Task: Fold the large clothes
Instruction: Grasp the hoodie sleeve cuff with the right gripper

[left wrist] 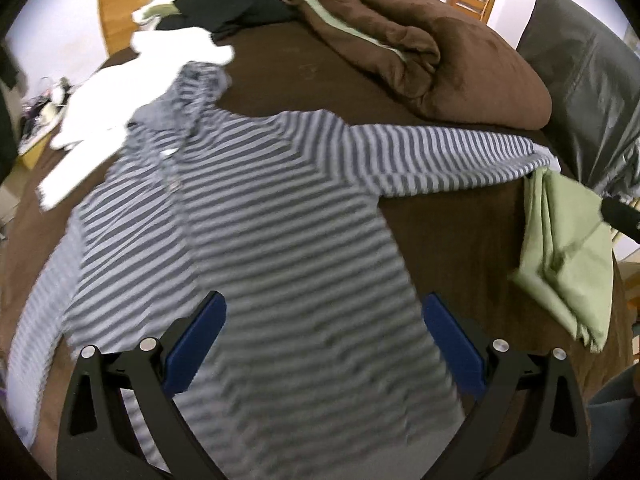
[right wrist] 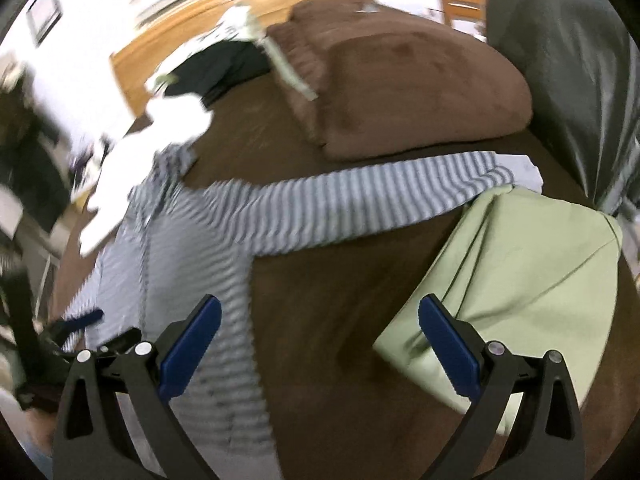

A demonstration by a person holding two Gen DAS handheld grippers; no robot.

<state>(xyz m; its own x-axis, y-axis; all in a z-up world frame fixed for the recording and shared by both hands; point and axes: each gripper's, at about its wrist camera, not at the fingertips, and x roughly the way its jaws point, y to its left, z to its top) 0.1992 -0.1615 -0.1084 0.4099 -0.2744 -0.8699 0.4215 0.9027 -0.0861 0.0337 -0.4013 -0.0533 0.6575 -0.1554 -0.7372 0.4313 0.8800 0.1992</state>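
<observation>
A grey and blue striped long-sleeved shirt (left wrist: 248,216) lies spread flat on the brown bed (left wrist: 304,76), with one sleeve stretched to the right. It also shows in the right wrist view (right wrist: 180,248). My left gripper (left wrist: 322,308) is open and empty, hovering over the shirt's lower body. My right gripper (right wrist: 320,312) is open and empty, above bare bedcover between the shirt's hem side and a folded green cloth (right wrist: 516,276). The left gripper's fingers (right wrist: 86,318) show at the left edge of the right wrist view.
A rolled brown blanket (left wrist: 432,56) lies at the back right. A white garment (left wrist: 104,108) and a black one (left wrist: 236,8) lie at the back left, near the wooden headboard (left wrist: 116,12). The green cloth (left wrist: 568,256) sits by the sleeve cuff. A dark grey cushion (left wrist: 588,80) stands at the right.
</observation>
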